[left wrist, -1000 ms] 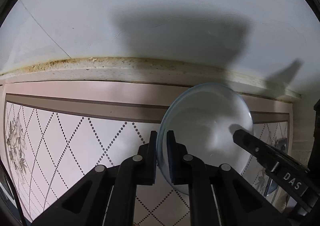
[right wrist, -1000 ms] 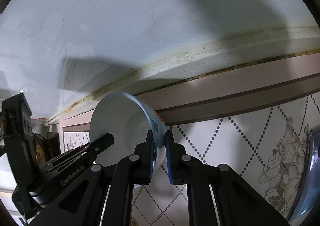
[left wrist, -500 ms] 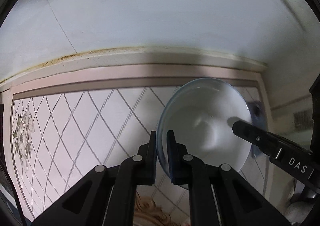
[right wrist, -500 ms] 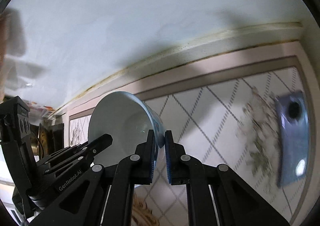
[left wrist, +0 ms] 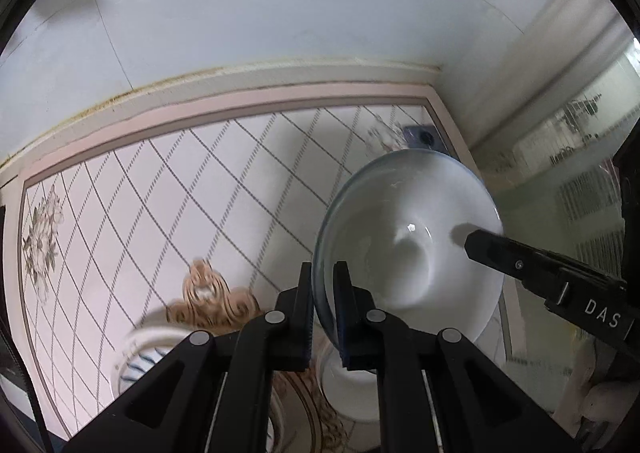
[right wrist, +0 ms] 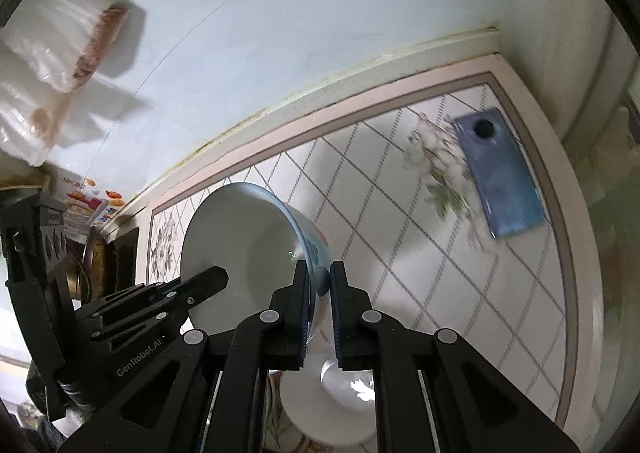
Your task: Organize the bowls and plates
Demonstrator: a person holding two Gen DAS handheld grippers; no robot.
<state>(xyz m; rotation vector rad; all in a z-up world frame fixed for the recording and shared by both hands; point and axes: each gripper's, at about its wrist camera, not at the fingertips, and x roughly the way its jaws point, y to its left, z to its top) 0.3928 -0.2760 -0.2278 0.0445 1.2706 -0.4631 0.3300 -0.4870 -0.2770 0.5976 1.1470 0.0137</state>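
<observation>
One white bowl with a blue rim and a floral outside is held in the air by both grippers. In the left wrist view my left gripper (left wrist: 324,289) is shut on the bowl's (left wrist: 404,249) left rim, and a right finger (left wrist: 520,261) shows at its far side. In the right wrist view my right gripper (right wrist: 319,285) is shut on the bowl's (right wrist: 248,237) right rim, with the left gripper's body (right wrist: 120,313) at the left. Below, another white bowl (right wrist: 340,409) and a blue-striped plate (left wrist: 140,357) sit on the table.
The table (left wrist: 160,193) has a diamond-pattern cloth with a pink border and meets a white wall. A blue phone (right wrist: 500,173) lies near the table's far right corner. A plastic bag (right wrist: 52,53) hangs at the upper left of the right wrist view.
Both grippers have tilted down and pulled back with the bowl. More of the table shows now, including the phone and the dishes below.
</observation>
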